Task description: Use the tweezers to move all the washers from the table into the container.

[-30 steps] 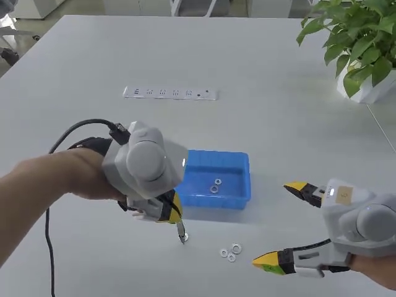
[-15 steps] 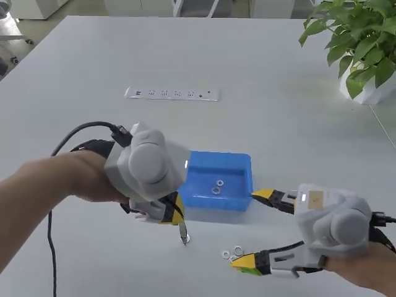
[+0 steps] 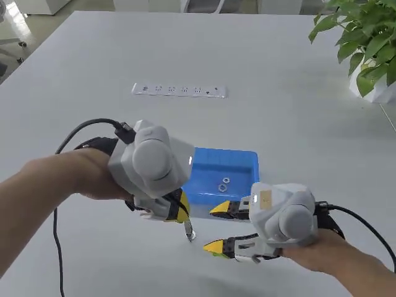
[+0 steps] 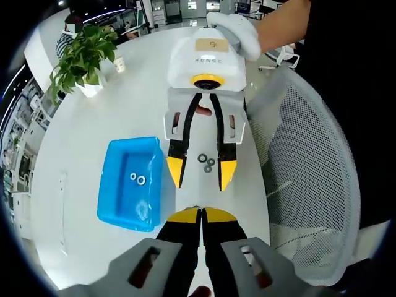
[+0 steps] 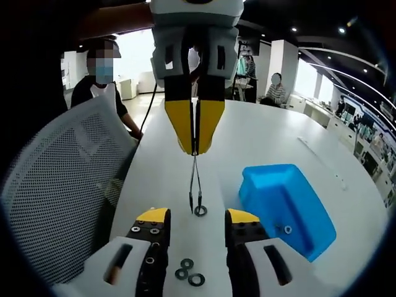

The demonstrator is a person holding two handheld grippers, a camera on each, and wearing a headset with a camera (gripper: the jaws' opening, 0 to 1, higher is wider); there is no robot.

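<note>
My left gripper [image 3: 178, 207] is shut on thin metal tweezers [image 3: 189, 229], which point down at the table in front of the blue container [image 3: 244, 162]. In the right gripper view the tweezers [image 5: 195, 176] hang from the left gripper [image 5: 194, 127], and their tips touch a single washer [image 5: 200, 211] on the table. My right gripper [image 5: 198, 216] is open, and three loose washers [image 5: 189, 272] lie between its jaws. In the left gripper view those washers [image 4: 207, 163] sit between the right gripper's yellow fingertips [image 4: 175, 171]. Two washers [image 3: 224, 184] lie inside the container.
A white power strip [image 3: 179, 90] lies further back on the table, and a potted plant [image 3: 370, 37] stands at the far right. A mesh office chair [image 4: 309, 179] is beside the table's near edge. People sit in the background [image 5: 102, 74].
My right gripper has swung left, close to the tweezers, and now covers the loose washers in the head view. The left gripper and tweezers have barely moved.
</note>
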